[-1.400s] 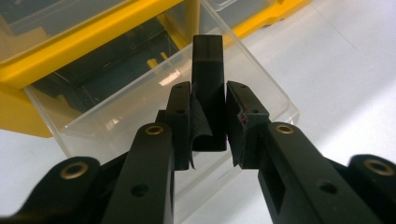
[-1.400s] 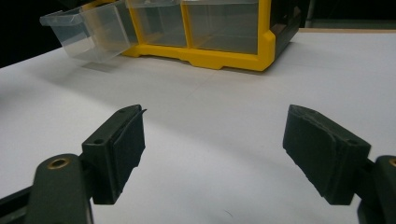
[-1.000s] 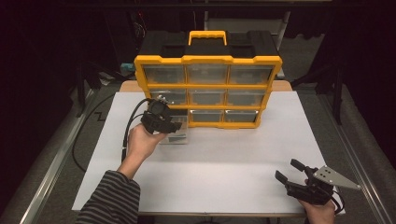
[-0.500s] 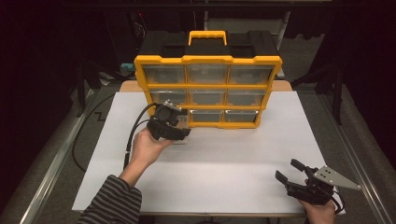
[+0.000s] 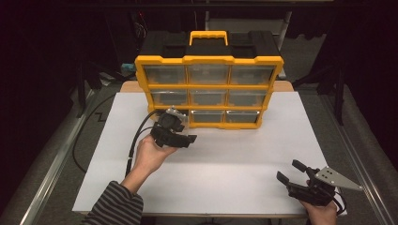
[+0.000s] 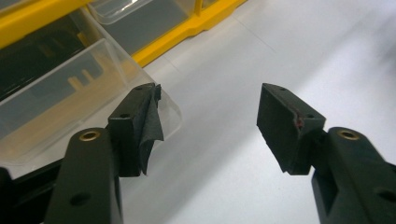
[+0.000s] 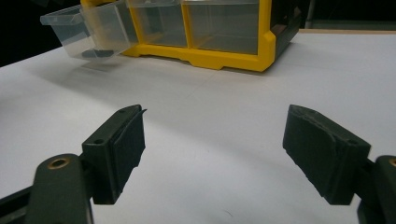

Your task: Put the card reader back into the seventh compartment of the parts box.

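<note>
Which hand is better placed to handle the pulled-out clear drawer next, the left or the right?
Left, I think. The left tool sits right beside the pulled-out drawer at the organizer's bottom-left, its jaws just opened with nothing between them. The right tool rests far away at the table's near-right corner.

A yellow-framed organiser [image 5: 209,60] with a black top and a yellow handle [image 5: 208,36] holds clear drawers [image 5: 208,97] on a white counter [image 5: 225,154]. Both grippers, left [image 5: 180,137] and right [image 5: 291,171], are black; the sleeve [image 5: 115,206] is striped grey and black.
</note>
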